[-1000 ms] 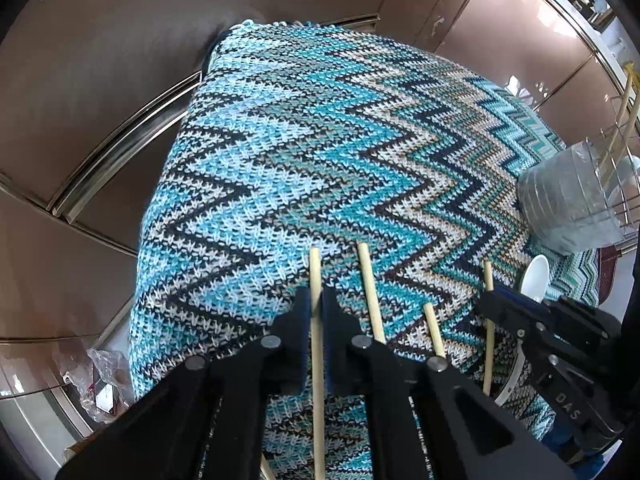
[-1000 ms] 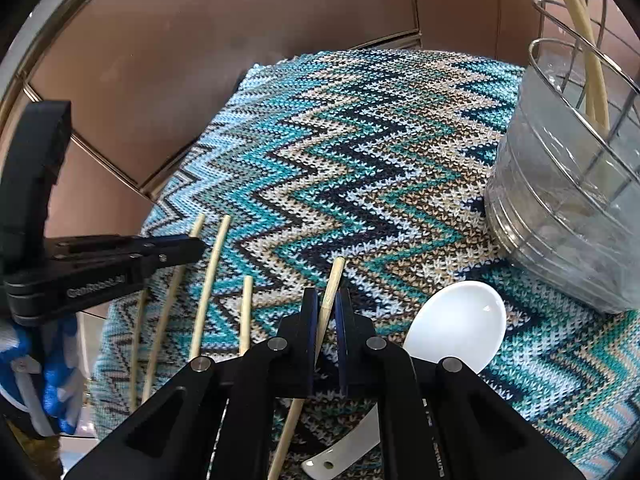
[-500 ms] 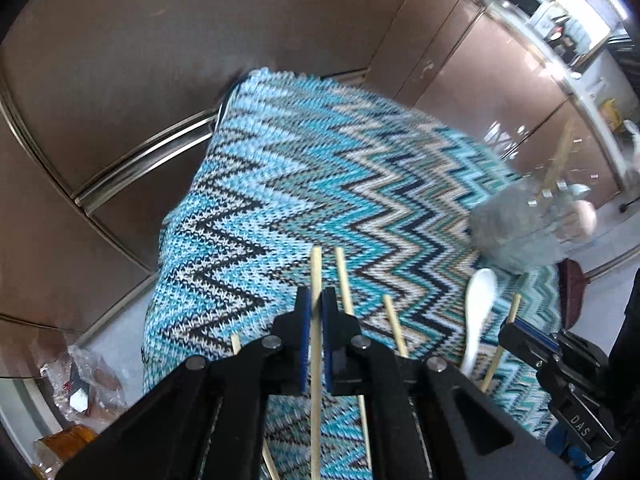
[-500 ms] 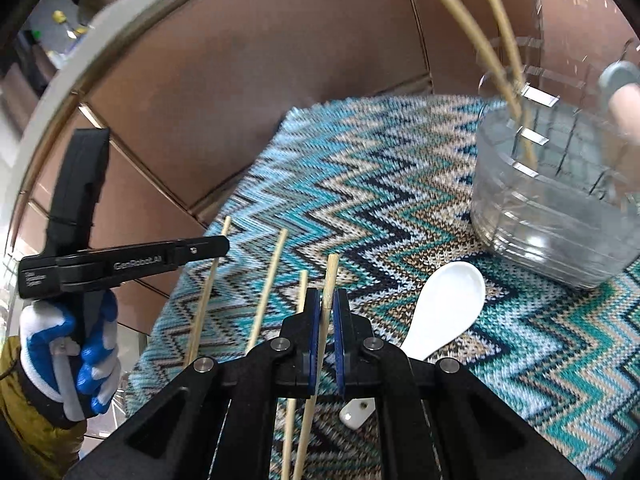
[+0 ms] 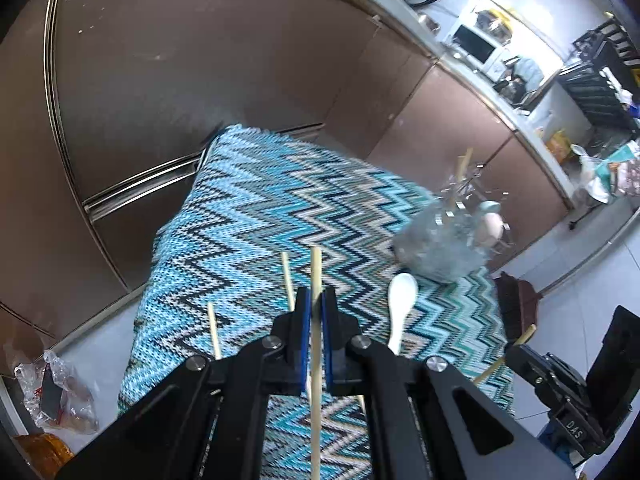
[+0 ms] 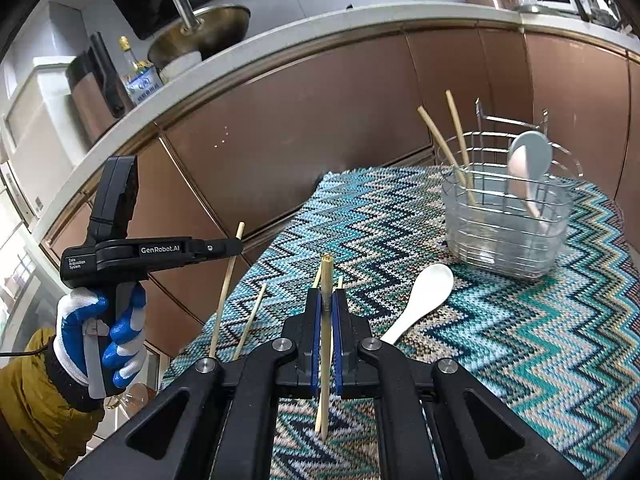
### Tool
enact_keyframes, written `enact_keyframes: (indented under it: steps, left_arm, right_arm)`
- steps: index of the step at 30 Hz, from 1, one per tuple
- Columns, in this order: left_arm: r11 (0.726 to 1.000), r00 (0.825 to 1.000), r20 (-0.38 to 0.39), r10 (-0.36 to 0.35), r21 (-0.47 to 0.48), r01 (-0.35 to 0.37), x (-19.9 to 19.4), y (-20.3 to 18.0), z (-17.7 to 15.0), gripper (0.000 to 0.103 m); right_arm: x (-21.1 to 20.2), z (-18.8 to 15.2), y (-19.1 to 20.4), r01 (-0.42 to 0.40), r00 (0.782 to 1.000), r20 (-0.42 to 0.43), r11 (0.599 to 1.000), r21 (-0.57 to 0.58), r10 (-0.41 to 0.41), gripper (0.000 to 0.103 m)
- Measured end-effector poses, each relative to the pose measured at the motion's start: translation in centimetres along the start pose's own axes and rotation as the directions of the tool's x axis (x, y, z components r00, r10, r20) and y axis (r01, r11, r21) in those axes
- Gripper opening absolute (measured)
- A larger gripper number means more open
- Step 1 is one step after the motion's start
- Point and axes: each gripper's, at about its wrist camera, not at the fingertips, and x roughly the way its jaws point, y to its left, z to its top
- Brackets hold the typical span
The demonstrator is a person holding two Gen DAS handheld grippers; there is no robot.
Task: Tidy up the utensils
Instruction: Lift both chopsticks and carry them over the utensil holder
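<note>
We've got the left hand-held gripper [image 5: 315,314] and the right hand-held gripper [image 6: 327,312] each clamped on one chopstick, white spoon [image 6: 424,296] lying just right of ours.

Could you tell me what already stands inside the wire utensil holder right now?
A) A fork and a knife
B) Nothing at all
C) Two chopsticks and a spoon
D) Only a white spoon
C: the wire utensil holder contains two chopsticks leaning at its left end and a spoon upright at its right.
</note>
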Motion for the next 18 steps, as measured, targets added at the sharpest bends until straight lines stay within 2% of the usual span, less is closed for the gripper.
enact_keyframes:
  steps: [7, 18]
  left_arm:
    - [0.999, 0.999, 0.029, -0.026, 0.024, 0.025, -2.1, -2.1, -1.4, 0.005]
    - [0.998, 0.999, 0.025, -0.033, 0.045, 0.032, -3.5, -4.3, -3.9, 0.005]
  right_arm:
    - [-3.4, -1.1, 0.1, -0.008, 0.999, 0.05, 1.0, 0.011, 0.008, 0.005]
    - [-7.7, -2.2, 0.2, -0.005, 0.993, 0.119, 1.0, 0.018, 0.003, 0.005]
